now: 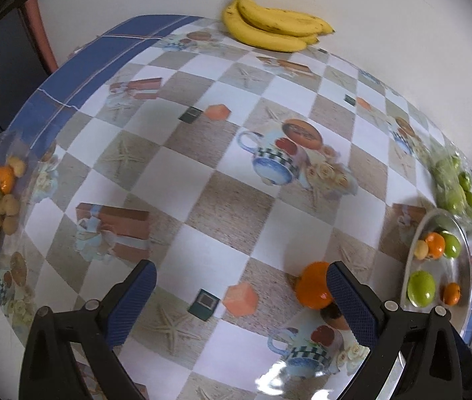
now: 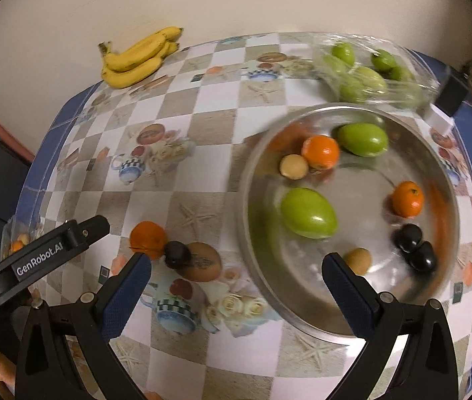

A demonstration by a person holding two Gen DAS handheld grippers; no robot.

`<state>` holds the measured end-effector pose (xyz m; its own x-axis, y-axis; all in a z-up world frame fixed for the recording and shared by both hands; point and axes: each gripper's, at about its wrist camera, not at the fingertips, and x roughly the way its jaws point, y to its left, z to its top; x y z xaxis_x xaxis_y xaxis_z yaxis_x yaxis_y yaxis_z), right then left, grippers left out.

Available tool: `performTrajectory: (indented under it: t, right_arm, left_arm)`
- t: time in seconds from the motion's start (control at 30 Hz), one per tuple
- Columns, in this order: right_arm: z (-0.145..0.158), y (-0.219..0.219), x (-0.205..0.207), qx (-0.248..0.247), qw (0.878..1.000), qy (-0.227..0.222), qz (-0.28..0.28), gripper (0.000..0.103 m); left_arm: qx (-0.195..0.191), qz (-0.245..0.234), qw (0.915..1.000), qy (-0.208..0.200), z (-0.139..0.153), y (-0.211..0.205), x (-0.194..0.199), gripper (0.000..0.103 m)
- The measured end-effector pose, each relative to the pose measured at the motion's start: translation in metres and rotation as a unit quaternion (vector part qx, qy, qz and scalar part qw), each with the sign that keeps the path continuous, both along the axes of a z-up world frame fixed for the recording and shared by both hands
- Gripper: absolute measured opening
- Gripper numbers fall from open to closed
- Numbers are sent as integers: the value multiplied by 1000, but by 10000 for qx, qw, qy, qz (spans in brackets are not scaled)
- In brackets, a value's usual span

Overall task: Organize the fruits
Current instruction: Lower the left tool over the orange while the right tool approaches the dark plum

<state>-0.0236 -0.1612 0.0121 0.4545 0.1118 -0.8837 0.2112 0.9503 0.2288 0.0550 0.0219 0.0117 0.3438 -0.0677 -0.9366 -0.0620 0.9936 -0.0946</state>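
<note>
A steel bowl (image 2: 262, 233) on the checkered table holds two green fruits (image 2: 307, 213), two oranges (image 2: 321, 151), small tan fruits (image 2: 293, 166) and two dark fruits (image 2: 416, 248). A loose orange (image 2: 147, 238) and a small dark fruit (image 2: 176, 254) lie on the table left of it. My right gripper (image 2: 236, 286) is open above the bowl's near rim. My left gripper (image 1: 241, 296) is open and empty; the loose orange (image 1: 312, 285) lies by its right finger (image 1: 352, 303). The left gripper's body (image 2: 46, 260) shows in the right wrist view. The bowl (image 1: 416, 253) is at the right.
A banana bunch (image 2: 136, 58) lies at the table's far edge by the wall. A clear bag of green fruits (image 2: 366, 73) lies behind the bowl. Another clear bag with small tan fruits and an orange (image 1: 2, 200) lies at the left edge.
</note>
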Motion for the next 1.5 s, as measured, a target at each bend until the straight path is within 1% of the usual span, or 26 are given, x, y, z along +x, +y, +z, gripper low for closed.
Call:
performTrajectory:
  t: [0.23,0.43,0.63,0.77,0.83,0.9,1.03,1.1,1.2,1.33,1.4,1.5]
  right_arm:
    - [0,24,10,-48,9992,-132,381,102]
    - [-1,34,14,-56,9986,-130,506,102]
    - [-4,42,16,-92,9978,-115,652,99]
    - [-8,47,17,-185,9971,-54,734,91]
    - [-12,48,18,-193,9969,17,760,88]
    - [-17,49,19,-191,9965,95,810,83]
    - [-28,54,20,-197,9953,272,910,75]
    - [-35,55,22,-195,9949,366,924,68]
    - [-41,54,24,-220,9945,450,917,63]
    - [-44,54,26,-235,9944,500,904,59]
    - [-45,54,27,-215,9945,504,894,54]
    - [-48,55,29,-169,9943,533,906,50]
  left_arm:
    - [-49,235,9997,1,1,15,5,103]
    - [-136,390,9991,13,1,25,7,103]
    - [-169,352,9992,123,-4,24,8,103]
    - [-227,351,9989,228,-9,22,7,103]
    - [-210,315,9989,265,-12,20,7,103]
    - [-190,273,9989,319,-16,17,8,103]
    - [-270,278,9983,442,-22,15,8,103]
    - [-269,294,9982,457,-23,15,8,103]
    - [-273,321,9978,514,-26,16,8,103]
    - [-292,332,9975,551,-28,16,8,103]
    - [-275,317,9977,530,-28,16,8,103]
    - [-262,306,9978,519,-28,15,8,103]
